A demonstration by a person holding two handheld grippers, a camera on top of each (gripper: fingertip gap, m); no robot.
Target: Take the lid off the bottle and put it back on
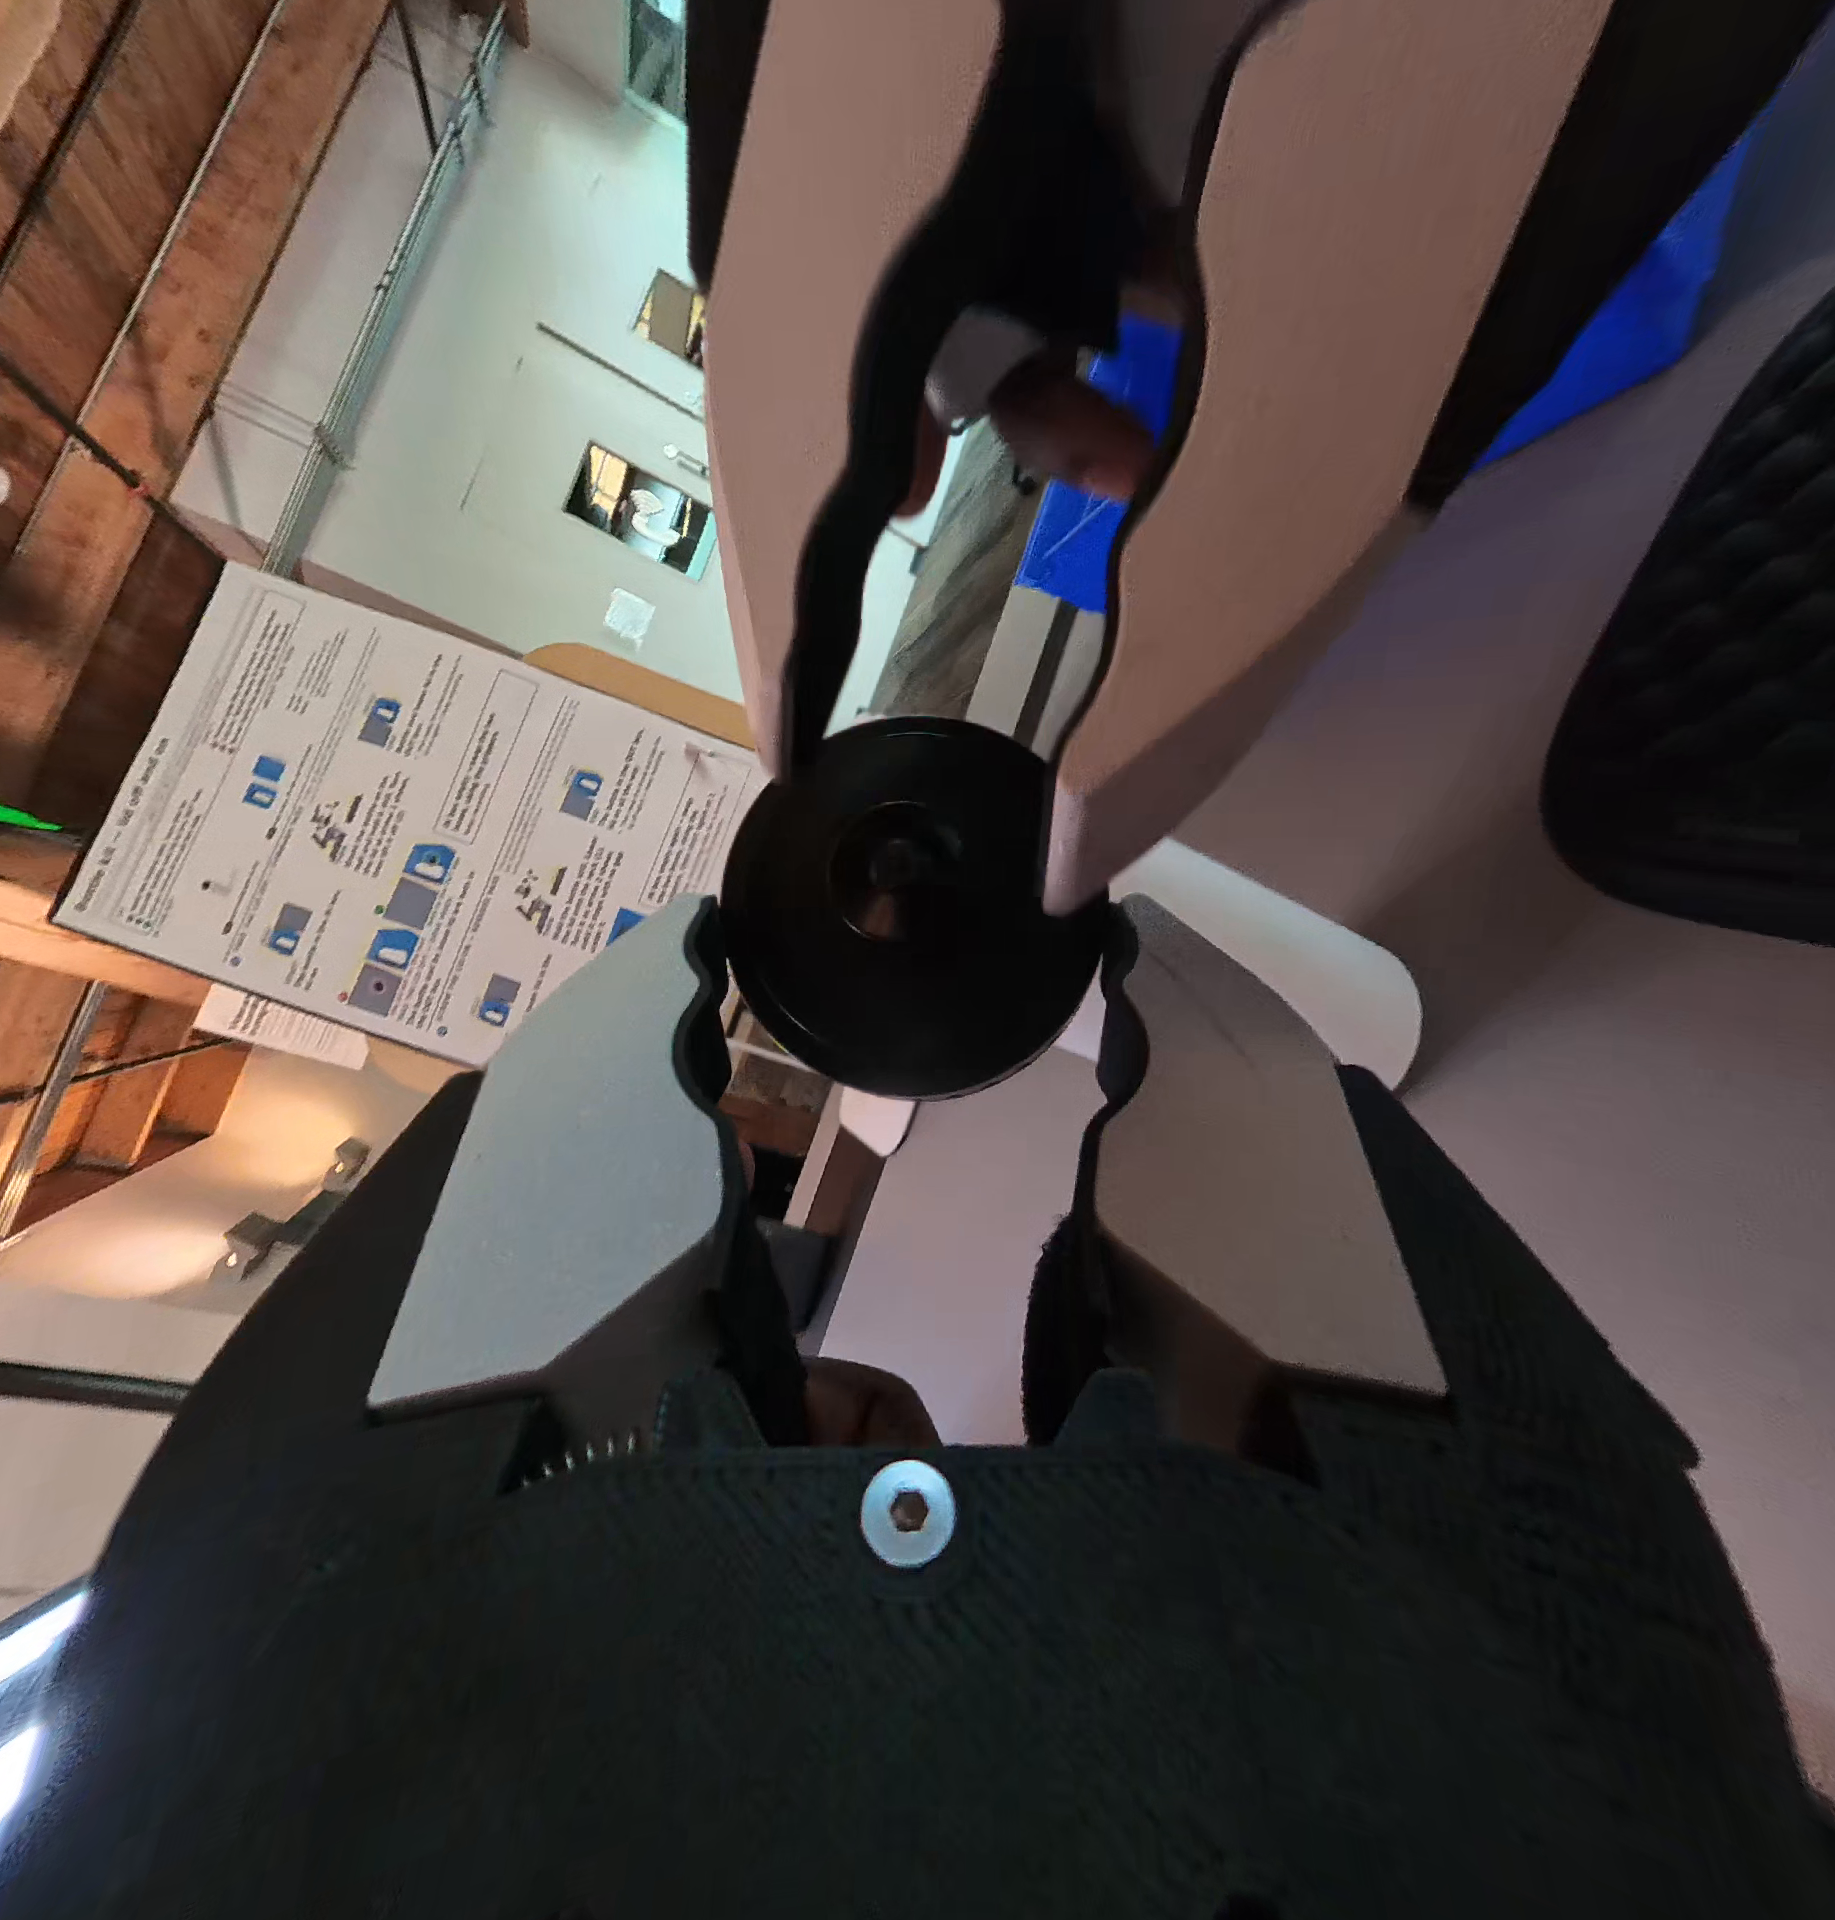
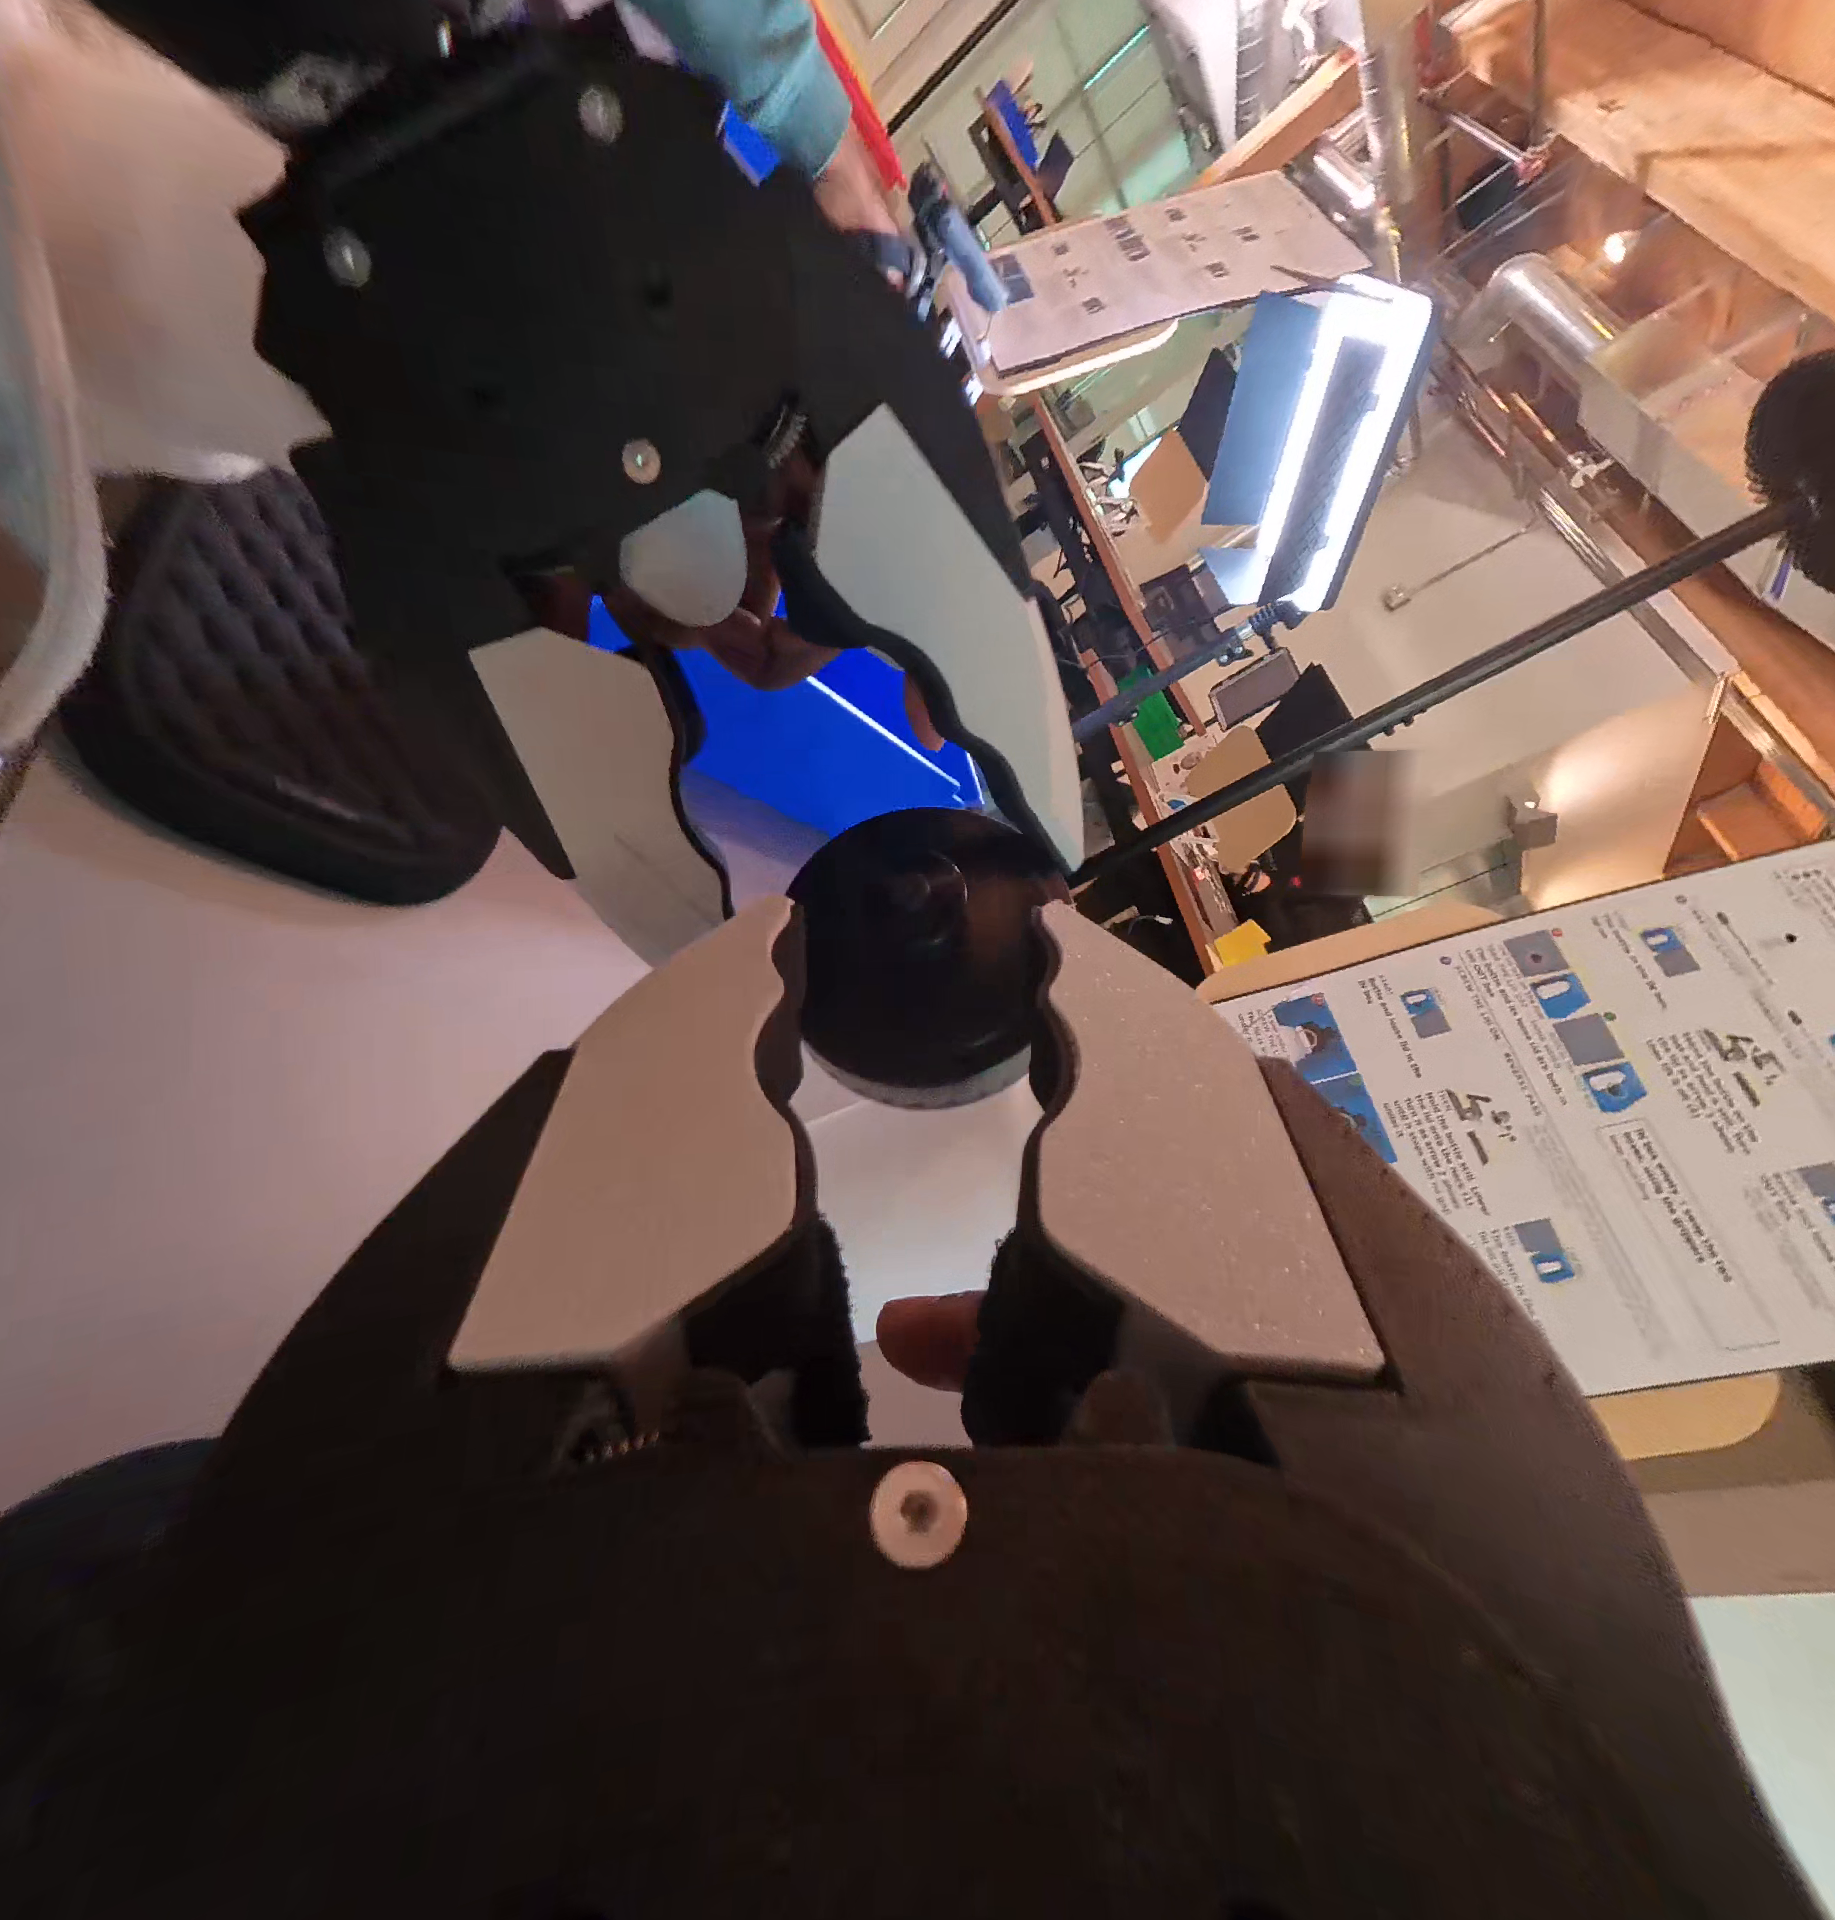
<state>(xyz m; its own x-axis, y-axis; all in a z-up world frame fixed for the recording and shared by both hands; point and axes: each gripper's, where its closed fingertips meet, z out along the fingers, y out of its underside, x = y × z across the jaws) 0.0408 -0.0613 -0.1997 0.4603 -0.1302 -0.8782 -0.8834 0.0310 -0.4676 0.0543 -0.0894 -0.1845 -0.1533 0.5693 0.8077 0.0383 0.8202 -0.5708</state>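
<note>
One black round lid (image 1: pixel 897 904) sits at frame centre in both wrist views, held up off the white counter (image 1: pixel 1578 1195). It is a flat disc with a raised rim and a small hub in the middle. In the left wrist view its broad face looks almost straight at the camera, so its short axis runs along that gripper's fingers. The bottle itself cannot be made out for certain.

Two hand-held grippers meet on it. The left hand-held gripper (image 1: pixel 908 925) comes in from 6 o'clock, its grey fingers partly closed and touching the disc's rim at 9 and 3 o'clock. The right hand-held gripper (image 2: pixel 918 935) is likewise narrowed onto the lid, fingertips pressing each side of it.

One black quilted pad (image 1: pixel 1734 665) lies at 2 o'clock, and one printed instruction sheet (image 1: pixel 393 821) stands at 9 o'clock.
</note>
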